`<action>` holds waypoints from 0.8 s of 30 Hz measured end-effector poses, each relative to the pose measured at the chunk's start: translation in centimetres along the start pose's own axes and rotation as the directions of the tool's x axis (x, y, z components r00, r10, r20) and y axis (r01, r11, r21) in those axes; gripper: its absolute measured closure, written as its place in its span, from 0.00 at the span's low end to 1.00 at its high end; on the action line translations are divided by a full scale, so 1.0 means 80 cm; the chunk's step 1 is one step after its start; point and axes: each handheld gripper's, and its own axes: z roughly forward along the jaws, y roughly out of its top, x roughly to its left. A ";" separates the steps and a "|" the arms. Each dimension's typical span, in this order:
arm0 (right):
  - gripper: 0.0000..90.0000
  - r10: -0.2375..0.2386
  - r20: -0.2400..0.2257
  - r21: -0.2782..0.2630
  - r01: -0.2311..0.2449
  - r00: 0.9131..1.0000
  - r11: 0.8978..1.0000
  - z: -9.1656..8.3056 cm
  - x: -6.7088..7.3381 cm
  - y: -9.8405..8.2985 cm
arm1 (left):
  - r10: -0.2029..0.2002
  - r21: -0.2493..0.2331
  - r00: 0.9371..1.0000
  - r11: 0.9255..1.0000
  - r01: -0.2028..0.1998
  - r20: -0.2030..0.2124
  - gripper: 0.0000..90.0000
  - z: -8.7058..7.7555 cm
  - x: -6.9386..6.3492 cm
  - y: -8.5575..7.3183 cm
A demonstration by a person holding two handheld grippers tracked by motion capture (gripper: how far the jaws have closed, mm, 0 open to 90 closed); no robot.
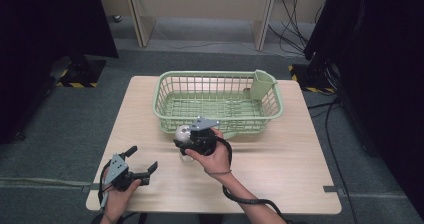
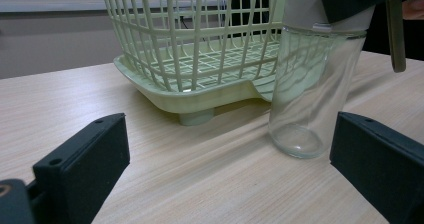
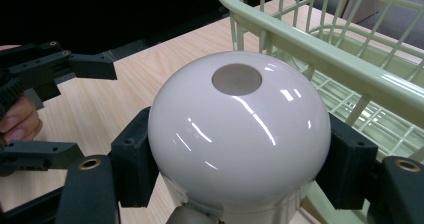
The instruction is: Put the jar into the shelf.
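My right claw (image 1: 192, 140) is clamped on the white domed cap (image 3: 239, 129) of a clear glass bottle (image 2: 310, 91); in the right gripper view I see its two black pads pressed against opposite sides of the dome, which has a flat grey disc in the middle of its top. The bottle stands upright on the wooden table (image 1: 280, 169), just in front of the near wall of the pale green basket (image 1: 218, 102), close to it but not touching as far as I can tell from the left gripper view. The glass body looks empty and see-through, with the basket's grid showing through it.

My left claw (image 1: 141, 163) sits near the table's front left corner, well apart from the bottle, its jaws spread wide with nothing between them. They point toward the bottle and basket.

The basket rests toward the far side of the table, and a small green cup-like holder (image 1: 261, 84) is fixed in its far right corner. I cannot make out what the small dark item beside that holder is.
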 end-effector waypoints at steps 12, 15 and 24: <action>0.34 0.001 -0.020 -0.016 -0.001 1.000 1.000 -0.022 -0.001 0.003 | 0.001 0.001 1.000 1.000 -0.001 -0.001 0.02 0.000 0.000 0.000; 0.34 0.004 -0.029 -0.027 -0.004 1.000 1.000 -0.031 0.001 0.006 | 0.001 0.002 1.000 1.000 -0.001 -0.001 0.02 0.000 0.000 0.000; 0.34 -0.008 -0.056 -0.059 0.005 0.998 0.998 -0.058 0.005 0.019 | 0.003 0.002 1.000 1.000 -0.003 -0.002 0.02 0.000 0.000 0.000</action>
